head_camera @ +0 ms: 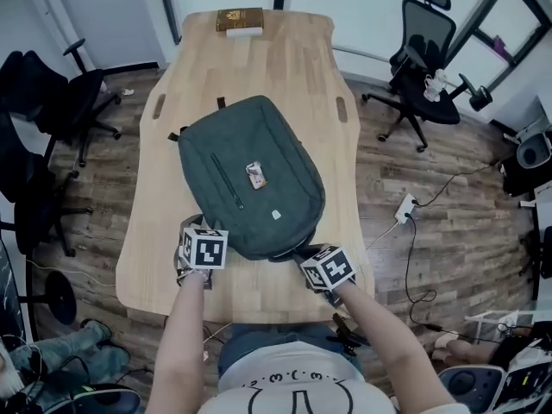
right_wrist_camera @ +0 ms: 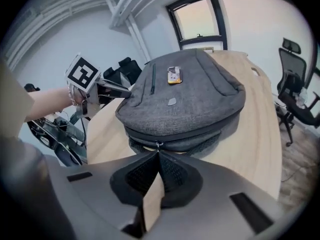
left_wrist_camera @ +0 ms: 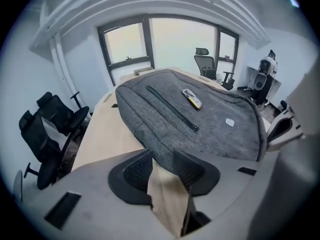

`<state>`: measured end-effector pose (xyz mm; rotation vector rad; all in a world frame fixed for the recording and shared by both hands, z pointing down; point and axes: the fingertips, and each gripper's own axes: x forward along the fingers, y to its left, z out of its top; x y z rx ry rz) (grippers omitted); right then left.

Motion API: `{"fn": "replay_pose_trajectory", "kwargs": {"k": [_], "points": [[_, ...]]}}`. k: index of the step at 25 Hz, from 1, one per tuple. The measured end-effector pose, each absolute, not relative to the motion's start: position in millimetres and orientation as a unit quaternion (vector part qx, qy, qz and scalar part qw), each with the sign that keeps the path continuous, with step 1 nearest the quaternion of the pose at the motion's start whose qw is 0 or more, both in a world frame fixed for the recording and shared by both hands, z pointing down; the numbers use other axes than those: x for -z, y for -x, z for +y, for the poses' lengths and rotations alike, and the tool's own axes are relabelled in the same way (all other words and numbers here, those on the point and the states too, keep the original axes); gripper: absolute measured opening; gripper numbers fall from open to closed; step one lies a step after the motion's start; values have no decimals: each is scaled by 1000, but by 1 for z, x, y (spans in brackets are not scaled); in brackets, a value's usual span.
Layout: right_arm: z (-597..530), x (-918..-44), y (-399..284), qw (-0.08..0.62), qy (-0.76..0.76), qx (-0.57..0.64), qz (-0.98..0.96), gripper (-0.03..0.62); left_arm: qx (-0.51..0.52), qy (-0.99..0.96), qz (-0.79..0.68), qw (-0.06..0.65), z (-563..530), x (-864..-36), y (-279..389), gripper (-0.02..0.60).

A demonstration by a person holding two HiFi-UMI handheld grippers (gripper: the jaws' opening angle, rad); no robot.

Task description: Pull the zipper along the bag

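A grey-green backpack (head_camera: 250, 175) (left_wrist_camera: 200, 119) (right_wrist_camera: 185, 99) lies flat on the wooden table (head_camera: 285, 59), its near end toward me. My left gripper (head_camera: 191, 235) (left_wrist_camera: 161, 156) (right_wrist_camera: 117, 86) is at the bag's near left corner. Its jaws stand part way apart, with the bag's edge between the fingertips and touching both pads. My right gripper (head_camera: 300, 254) (right_wrist_camera: 157, 156) is at the near right end, shut on the zipper pull (right_wrist_camera: 158, 146) of the main zipper (right_wrist_camera: 200, 134) that runs round the bag's side. A small yellow tag (head_camera: 255, 175) lies on the bag's front.
A brown box (head_camera: 239, 20) sits at the table's far end. Black office chairs stand at the right (head_camera: 423, 50) and left (head_camera: 52, 102). A power strip (head_camera: 405, 207) with cables lies on the floor to the right. The table's near edge is just below both grippers.
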<state>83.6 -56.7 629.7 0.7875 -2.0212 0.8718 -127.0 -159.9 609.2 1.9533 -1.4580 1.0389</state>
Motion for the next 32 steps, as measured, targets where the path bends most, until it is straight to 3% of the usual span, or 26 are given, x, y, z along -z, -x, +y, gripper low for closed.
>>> {"fn": "replay_pose_trajectory", "kwargs": {"k": [6, 18, 32], "points": [[-52, -632, -43, 376, -291, -358, -804, 52, -311, -718, -530, 326, -139, -596, 123, 140], [-59, -633, 11, 391, -273, -331, -814, 54, -242, -688, -547, 411, -104, -592, 119, 201], [-56, -628, 4, 403, -291, -299, -815, 52, -286, -681, -561, 374, -105, -614, 121, 190]]}}
